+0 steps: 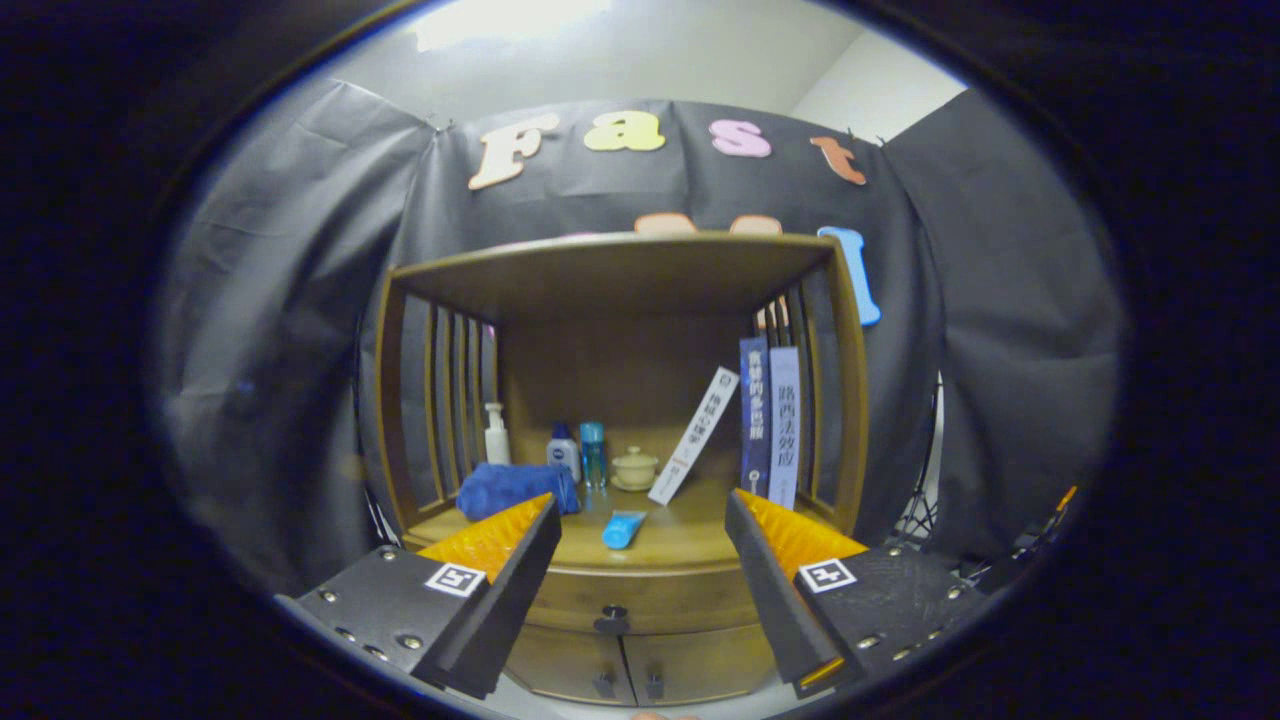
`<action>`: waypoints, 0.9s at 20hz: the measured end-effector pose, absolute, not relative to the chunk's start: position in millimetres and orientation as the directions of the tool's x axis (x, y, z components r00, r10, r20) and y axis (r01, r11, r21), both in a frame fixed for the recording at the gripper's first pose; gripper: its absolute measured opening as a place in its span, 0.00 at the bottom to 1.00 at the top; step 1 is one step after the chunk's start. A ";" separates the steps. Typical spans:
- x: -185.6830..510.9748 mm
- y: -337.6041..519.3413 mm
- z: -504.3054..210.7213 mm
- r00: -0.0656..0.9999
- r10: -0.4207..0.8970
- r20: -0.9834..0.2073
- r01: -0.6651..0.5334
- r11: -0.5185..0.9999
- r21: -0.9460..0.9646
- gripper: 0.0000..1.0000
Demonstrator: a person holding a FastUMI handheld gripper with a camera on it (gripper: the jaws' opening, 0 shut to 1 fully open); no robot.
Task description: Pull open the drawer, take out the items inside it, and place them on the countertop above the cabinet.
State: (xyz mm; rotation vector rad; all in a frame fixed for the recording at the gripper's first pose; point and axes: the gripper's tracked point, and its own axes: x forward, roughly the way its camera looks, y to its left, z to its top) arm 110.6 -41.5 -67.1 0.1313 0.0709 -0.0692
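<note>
A wooden cabinet (620,270) stands ahead of me against the booth wall. Its drawer (640,598) is closed, with a dark knob (612,620) at the front, seen between and below my fingers. The countertop (680,540) above the drawer carries a light blue tube (622,529), a folded blue towel (515,488), small bottles (578,452) and a lidded cup (635,467). My gripper (640,520) is open, some way back from the cabinet, with nothing between its fingers.
Three books (765,425) lean at the right of the shelf, one tilted. A white pump bottle (496,435) stands at the back left. Two lower cabinet doors (625,665) with small handles sit under the drawer. Slatted side walls close the shelf.
</note>
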 end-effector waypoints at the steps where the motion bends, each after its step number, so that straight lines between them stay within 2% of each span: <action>1: 105.3 -45.8 -56.8 0.997 -0.052 -0.063 0.060 0.991 0.123 0.98; 9: 66.4 -113.1 12.4 0.997 -0.073 0.036 0.071 0.995 0.071 0.98; 18: 32.2 -165.2 41.5 0.985 -0.082 0.152 0.100 0.988 -0.114 0.98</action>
